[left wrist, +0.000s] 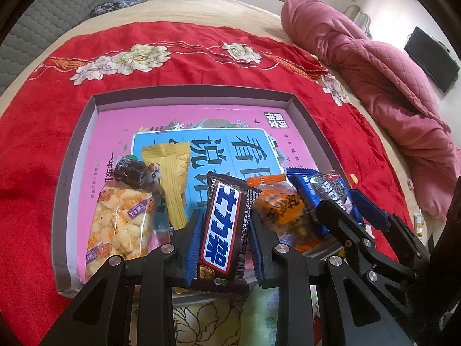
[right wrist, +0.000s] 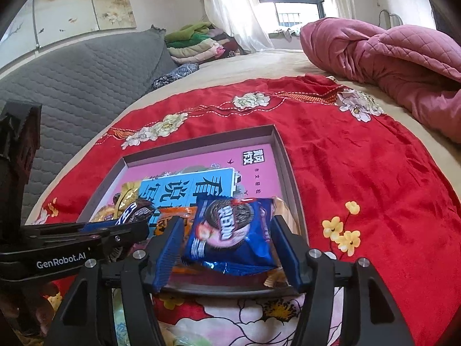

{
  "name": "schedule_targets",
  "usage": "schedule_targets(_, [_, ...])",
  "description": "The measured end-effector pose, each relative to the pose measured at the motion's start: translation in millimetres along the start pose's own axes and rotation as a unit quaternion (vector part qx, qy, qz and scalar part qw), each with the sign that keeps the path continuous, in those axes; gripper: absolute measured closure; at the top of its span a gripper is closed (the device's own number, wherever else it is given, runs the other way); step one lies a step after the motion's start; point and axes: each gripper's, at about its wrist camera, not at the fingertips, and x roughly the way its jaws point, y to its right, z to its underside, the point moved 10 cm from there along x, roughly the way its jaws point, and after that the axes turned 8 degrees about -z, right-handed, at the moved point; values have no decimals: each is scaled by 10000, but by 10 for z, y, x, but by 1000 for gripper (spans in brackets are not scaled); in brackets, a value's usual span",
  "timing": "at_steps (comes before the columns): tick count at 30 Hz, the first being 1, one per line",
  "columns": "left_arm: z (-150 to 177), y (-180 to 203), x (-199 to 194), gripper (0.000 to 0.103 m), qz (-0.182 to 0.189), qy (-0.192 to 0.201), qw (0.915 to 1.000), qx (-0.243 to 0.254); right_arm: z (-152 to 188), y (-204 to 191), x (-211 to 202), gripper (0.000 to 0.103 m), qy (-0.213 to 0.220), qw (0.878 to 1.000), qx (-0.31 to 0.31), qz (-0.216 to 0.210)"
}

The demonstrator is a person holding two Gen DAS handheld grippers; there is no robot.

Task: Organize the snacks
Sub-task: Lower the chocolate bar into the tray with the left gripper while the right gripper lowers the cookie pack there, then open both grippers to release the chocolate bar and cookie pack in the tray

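The left tongs [left wrist: 223, 230] are narrow and hold a dark chocolate bar [left wrist: 223, 227] between the blue pads; its long axis runs straight away from the tongs, about along the fingers, and the far end leans over the near edge of the tray [left wrist: 184, 93]. The right tongs [right wrist: 227, 248] stand about half wide around a blue biscuit pack [right wrist: 233, 230]. The pack lies between the pads, but in the right wrist view I see a gap at both sides, so I judge it is not pressed now and rests on the other snacks in the near right corner of the tray. The tray lies on a red cloth [left wrist: 173, 43] on the bed. The coming move, I think, turns on the bar: the free floor of the tray is ahead and a little to the left of it, and the left hand is the nearer one. The bar carries large white Chinese characters on blue. The biscuit pack reads "OREO", seen upside down. The tray floor is a pink book cover with big Chinese characters on a light blue field. On the left tongs, in the right wrist view, stands "GenRobot.AI".
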Motion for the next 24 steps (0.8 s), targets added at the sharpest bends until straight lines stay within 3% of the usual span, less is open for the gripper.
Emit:
schedule_targets(7, [-2,-3,-2,70,-15,-23,10000,-23,-3,51,-40,39,21,9999,101,10])
schedule_targets(10, [-7,-6,-15,61,-21,-2,10000,-21,-12,62,-59,39,48,9999,113,6])
schedule_targets(17, [-13,-15,-55,59,6,20,10000,-53,-7,55,-88,39,53,9999,112,16])
schedule_targets(21, [-9,-19,-84,51,39,27,10000,-68,-14,40,-109,39,80,9999,100,10])
schedule_targets(24, [-14,-19,-113,51,44,38,10000,-62,-8,32,-114,38,82,9999,84,11])
